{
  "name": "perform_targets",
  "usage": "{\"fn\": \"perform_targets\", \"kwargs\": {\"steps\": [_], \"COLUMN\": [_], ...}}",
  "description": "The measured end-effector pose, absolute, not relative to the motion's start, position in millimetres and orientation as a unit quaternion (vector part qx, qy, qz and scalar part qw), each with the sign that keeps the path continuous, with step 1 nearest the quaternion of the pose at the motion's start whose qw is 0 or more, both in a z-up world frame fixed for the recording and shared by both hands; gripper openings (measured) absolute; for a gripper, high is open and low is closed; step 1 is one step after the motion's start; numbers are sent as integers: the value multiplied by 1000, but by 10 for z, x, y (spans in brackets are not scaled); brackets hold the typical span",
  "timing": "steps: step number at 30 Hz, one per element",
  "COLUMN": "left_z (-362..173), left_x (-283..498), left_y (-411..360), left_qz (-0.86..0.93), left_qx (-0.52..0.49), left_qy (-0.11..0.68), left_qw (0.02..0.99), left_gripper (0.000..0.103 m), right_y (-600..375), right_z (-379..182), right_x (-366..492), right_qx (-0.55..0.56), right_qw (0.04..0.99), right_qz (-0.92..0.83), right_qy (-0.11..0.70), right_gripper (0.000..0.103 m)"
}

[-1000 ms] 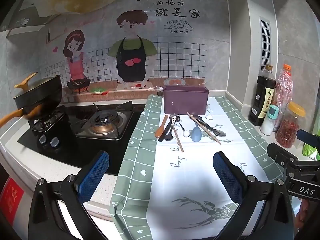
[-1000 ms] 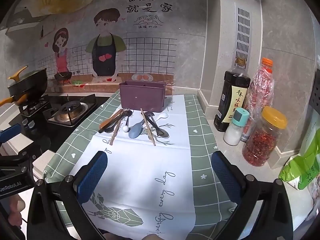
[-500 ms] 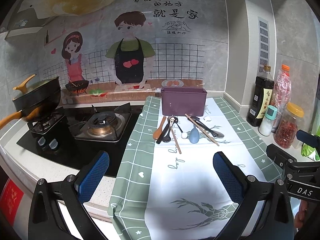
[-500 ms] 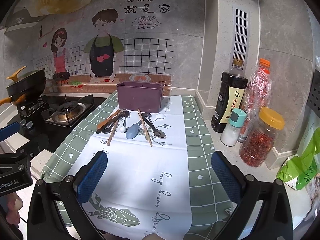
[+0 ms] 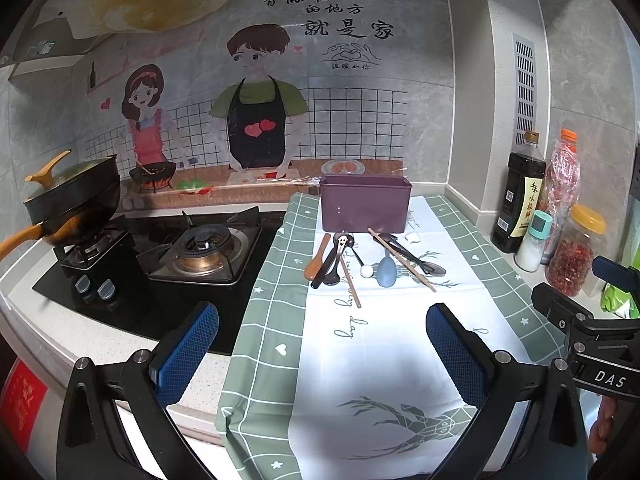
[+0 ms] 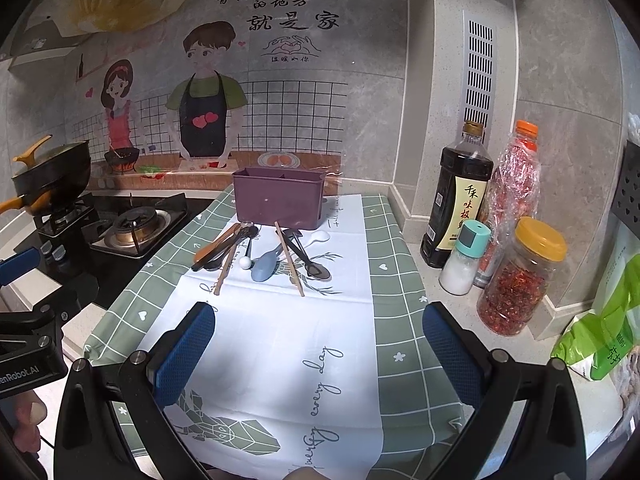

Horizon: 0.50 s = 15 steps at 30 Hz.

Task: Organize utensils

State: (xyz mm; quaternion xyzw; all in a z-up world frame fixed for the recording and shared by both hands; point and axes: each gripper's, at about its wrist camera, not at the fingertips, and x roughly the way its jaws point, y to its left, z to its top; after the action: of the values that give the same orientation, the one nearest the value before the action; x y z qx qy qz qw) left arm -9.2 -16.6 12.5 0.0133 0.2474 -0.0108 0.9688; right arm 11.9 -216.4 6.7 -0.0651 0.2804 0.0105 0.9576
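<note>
A purple utensil box (image 5: 365, 207) stands at the back of the green and white cloth (image 5: 384, 340); it also shows in the right wrist view (image 6: 280, 200). Before it lies a loose pile of utensils: a wooden spoon (image 5: 316, 260), dark spoons (image 5: 334, 264), a blue-grey spoon (image 5: 387, 267), chopsticks (image 5: 402, 260) and a small white spoon (image 5: 412, 237). The same pile (image 6: 264, 256) shows in the right wrist view. My left gripper (image 5: 322, 344) is open and empty, well short of the pile. My right gripper (image 6: 318, 346) is open and empty too.
A gas stove (image 5: 200, 248) with a black pan (image 5: 72, 200) sits left of the cloth. A soy sauce bottle (image 6: 456, 200), salt shaker (image 6: 464, 258), chilli jar (image 6: 520, 280) and a green bag (image 6: 608, 332) stand along the right wall.
Both grippers have drifted slightly back from the pile, which looks a little smaller. Both stay open. The utensils have not moved.
</note>
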Motion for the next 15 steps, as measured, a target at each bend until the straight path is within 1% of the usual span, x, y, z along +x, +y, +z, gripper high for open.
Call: {"fn": "perform_targets", "kwargs": {"steps": [15], "left_z": [167], "left_x": [-88], "left_y": [-181], "left_qz": [-15], "left_qx": [13], "left_qy": [247], "left_qw": [969], "left_gripper": [103], "right_y": [-2165], "right_z": [70], "right_x": [119], "right_qx": [-66], "right_qw": [958], "right_qz": [9], "right_qy": [279], "right_gripper": [103]}}
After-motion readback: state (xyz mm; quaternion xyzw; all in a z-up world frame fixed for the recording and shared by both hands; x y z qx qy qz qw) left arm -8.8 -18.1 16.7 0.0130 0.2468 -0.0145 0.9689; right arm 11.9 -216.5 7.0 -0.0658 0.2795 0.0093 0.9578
